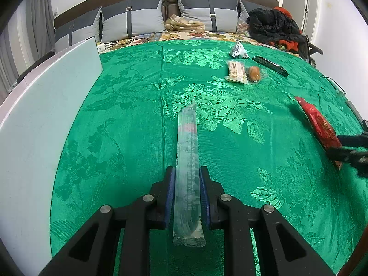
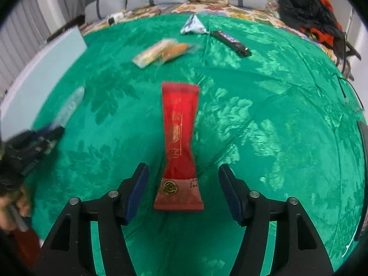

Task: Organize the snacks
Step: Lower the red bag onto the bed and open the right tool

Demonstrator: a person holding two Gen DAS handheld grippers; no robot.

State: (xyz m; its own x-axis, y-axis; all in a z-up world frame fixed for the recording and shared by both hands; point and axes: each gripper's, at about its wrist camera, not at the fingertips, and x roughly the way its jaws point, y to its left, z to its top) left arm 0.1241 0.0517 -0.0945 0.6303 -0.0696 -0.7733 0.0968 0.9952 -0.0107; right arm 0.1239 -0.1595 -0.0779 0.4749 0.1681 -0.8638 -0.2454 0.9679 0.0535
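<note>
My left gripper [image 1: 187, 174] is shut on a long clear plastic snack packet [image 1: 187, 161], held edge-up over the green cloth [image 1: 115, 138]; it also shows in the right wrist view [image 2: 69, 108]. My right gripper [image 2: 182, 172] is open, its fingers [image 2: 138, 184] standing apart on both sides of a red snack packet [image 2: 179, 138] that lies between them without contact. In the left wrist view the red packet [image 1: 319, 124] sits at the right with the right gripper [image 1: 352, 151] at its near end. A pale wafer packet [image 2: 151, 51], an orange snack packet [image 2: 174, 50], a silver-blue pouch [image 2: 193, 25] and a dark chocolate bar [image 2: 231, 43] lie farther back.
A white board [image 1: 46, 115] lies along the left side of the bed. Grey pillows [image 1: 131, 16], a folded beige cloth [image 1: 184, 24] and a heap of black and orange clothing [image 1: 276, 27] sit at the headboard. A cable [image 1: 331, 82] runs along the right edge.
</note>
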